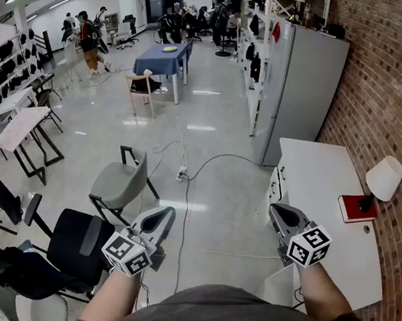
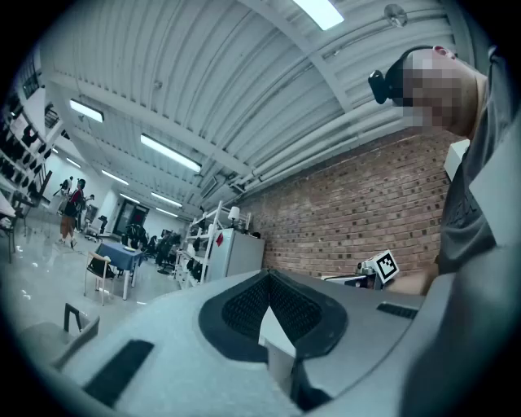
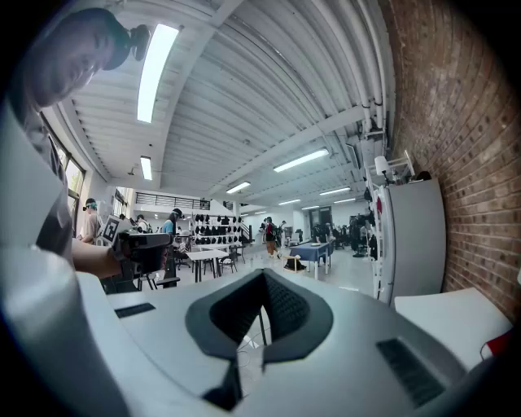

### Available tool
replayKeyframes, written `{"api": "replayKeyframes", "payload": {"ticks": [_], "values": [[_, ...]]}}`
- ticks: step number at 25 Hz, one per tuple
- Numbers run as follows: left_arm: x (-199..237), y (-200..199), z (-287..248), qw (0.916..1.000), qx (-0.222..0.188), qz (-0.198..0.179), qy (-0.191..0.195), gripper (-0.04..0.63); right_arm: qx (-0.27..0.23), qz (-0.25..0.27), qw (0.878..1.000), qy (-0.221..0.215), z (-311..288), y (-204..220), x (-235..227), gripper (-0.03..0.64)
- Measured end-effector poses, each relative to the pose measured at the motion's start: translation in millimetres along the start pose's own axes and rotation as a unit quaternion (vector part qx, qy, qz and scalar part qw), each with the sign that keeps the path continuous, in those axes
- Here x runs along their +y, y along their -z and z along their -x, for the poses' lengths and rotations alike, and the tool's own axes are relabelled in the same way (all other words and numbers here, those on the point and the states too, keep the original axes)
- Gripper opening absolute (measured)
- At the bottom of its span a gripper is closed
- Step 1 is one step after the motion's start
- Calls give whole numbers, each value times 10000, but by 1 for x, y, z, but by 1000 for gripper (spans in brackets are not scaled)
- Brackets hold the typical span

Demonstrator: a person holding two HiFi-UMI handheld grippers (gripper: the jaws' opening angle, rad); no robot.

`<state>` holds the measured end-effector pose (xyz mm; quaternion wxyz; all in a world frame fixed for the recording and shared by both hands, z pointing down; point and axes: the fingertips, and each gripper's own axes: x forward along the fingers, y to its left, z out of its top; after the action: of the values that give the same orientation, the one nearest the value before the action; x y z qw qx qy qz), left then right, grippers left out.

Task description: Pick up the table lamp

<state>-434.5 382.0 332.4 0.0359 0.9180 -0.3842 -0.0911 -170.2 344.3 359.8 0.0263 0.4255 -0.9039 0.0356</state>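
Note:
The table lamp [image 1: 381, 181] has a white shade and a dark base. It stands on a red book [image 1: 354, 210] at the far right of a white table [image 1: 317, 182], against the brick wall. My right gripper [image 1: 278, 212] hovers at the table's near left edge, well short of the lamp, with its jaws closed together and nothing in them [image 3: 262, 275]. My left gripper [image 1: 164, 214] is over the floor to the left, also shut and empty [image 2: 269, 277]. The right gripper view shows only a red sliver of the book [image 3: 498, 342], and the lamp is out of frame there.
A grey cabinet [image 1: 304, 97] stands beyond the table's far end. Office chairs [image 1: 119, 183] and a cable on the floor [image 1: 186, 184] lie to the left. A blue table [image 1: 162, 59] and several people are far back in the hall.

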Motion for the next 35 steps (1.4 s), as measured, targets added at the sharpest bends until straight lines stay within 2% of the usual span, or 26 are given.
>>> {"api": "replayKeyframes", "payload": {"ticks": [9, 20, 30, 35], "values": [[-12, 0, -12, 10000, 20, -24, 64, 5, 14, 30, 10000, -9, 7, -3, -10, -6], [-40, 2, -29, 10000, -47, -61, -62, 5, 68, 80, 9999, 74, 34, -4, -35, -5], [-89, 20, -78, 9998, -29, -52, -178, 5, 161, 170, 9997, -93, 73, -7, -77, -5], [-93, 34, -104, 9998, 116, -35, -151, 5, 161, 117, 9998, -92, 71, -4, -97, -5]]}}
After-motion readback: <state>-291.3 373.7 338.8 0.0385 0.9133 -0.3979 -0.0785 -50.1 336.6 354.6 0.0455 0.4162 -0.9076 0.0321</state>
